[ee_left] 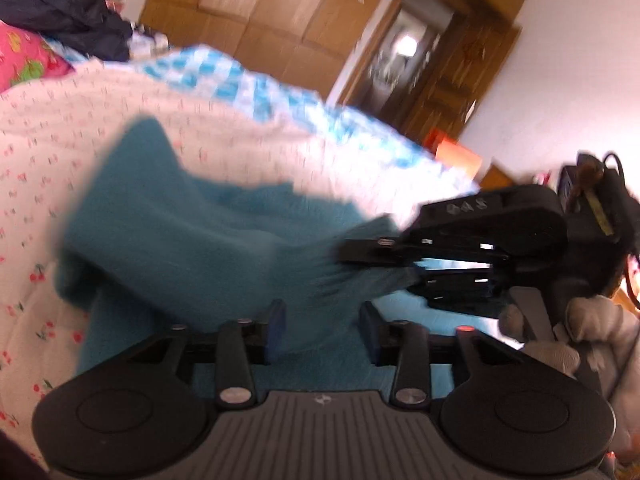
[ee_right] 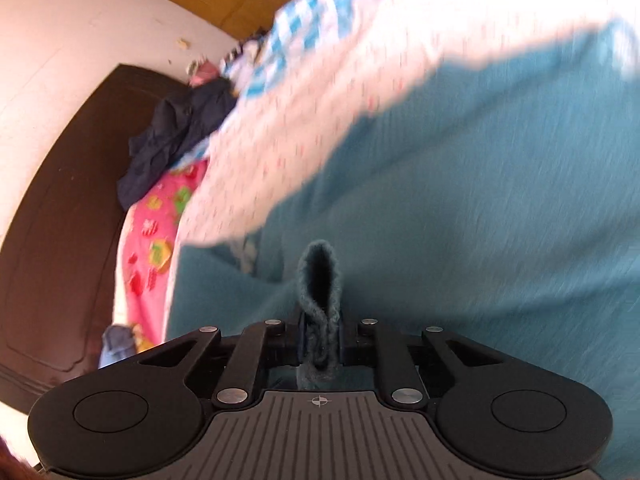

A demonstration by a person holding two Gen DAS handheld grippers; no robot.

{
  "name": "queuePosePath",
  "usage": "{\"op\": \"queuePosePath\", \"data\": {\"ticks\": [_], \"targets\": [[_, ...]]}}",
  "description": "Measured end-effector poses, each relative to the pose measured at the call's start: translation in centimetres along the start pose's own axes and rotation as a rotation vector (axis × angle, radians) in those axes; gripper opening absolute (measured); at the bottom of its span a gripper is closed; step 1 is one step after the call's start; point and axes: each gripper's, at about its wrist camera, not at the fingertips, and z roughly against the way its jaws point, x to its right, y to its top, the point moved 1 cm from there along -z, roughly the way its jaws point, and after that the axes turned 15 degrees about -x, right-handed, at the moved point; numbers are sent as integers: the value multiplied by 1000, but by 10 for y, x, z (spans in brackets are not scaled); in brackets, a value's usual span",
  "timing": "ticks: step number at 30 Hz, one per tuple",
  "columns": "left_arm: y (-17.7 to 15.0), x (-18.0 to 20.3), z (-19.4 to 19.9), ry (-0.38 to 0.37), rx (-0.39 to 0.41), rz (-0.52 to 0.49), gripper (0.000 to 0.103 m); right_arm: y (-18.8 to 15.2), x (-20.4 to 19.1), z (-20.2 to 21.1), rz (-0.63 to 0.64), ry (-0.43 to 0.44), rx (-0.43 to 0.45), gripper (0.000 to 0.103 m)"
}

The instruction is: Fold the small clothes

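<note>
A teal knitted garment (ee_left: 192,240) lies on a white bedspread (ee_left: 60,152) with small red cherry prints. In the left wrist view my left gripper (ee_left: 322,334) is open, its blue-padded fingers (ee_left: 276,330) apart with teal cloth between and beyond them. My right gripper (ee_left: 368,250) comes in from the right, shut on a stretched edge of the garment. In the right wrist view the right gripper (ee_right: 320,344) is shut on a folded loop of the teal garment (ee_right: 480,220), which fills the right half of the view. Both views are motion-blurred.
A blue-and-white checked cloth (ee_left: 248,88) lies further back on the bed. A dark navy garment (ee_left: 68,16) and a pink patterned pillow (ee_left: 24,60) sit at the bed's far end. A dark headboard (ee_right: 60,220), wooden wardrobe (ee_left: 272,12) and doorway (ee_left: 412,52) stand behind.
</note>
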Motion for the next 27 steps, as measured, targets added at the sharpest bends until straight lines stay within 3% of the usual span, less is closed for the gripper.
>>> {"op": "queuePosePath", "data": {"ticks": [4, 7, 10, 13, 15, 19, 27], "targets": [[1, -3, 16, 2, 107, 23, 60, 18, 13, 54, 9, -32, 155, 15], [4, -7, 15, 41, 127, 46, 63, 25, 34, 73, 9, -115, 215, 14], [11, -14, -1, 121, 89, 69, 64, 29, 68, 56, -10, -255, 183, 14], [12, -24, -25, 225, -10, 92, 63, 25, 92, 28, -11, -330, 118, 14], [11, -28, -37, 255, -68, 102, 63, 19, 100, 26, -33, -298, 132, 14], [5, -22, -40, 291, -72, 66, 63, 12, 110, 41, -64, -226, 143, 19], [14, -1, -34, 304, -21, -11, 64, 9, 110, 64, -13, -318, 209, 19]]}}
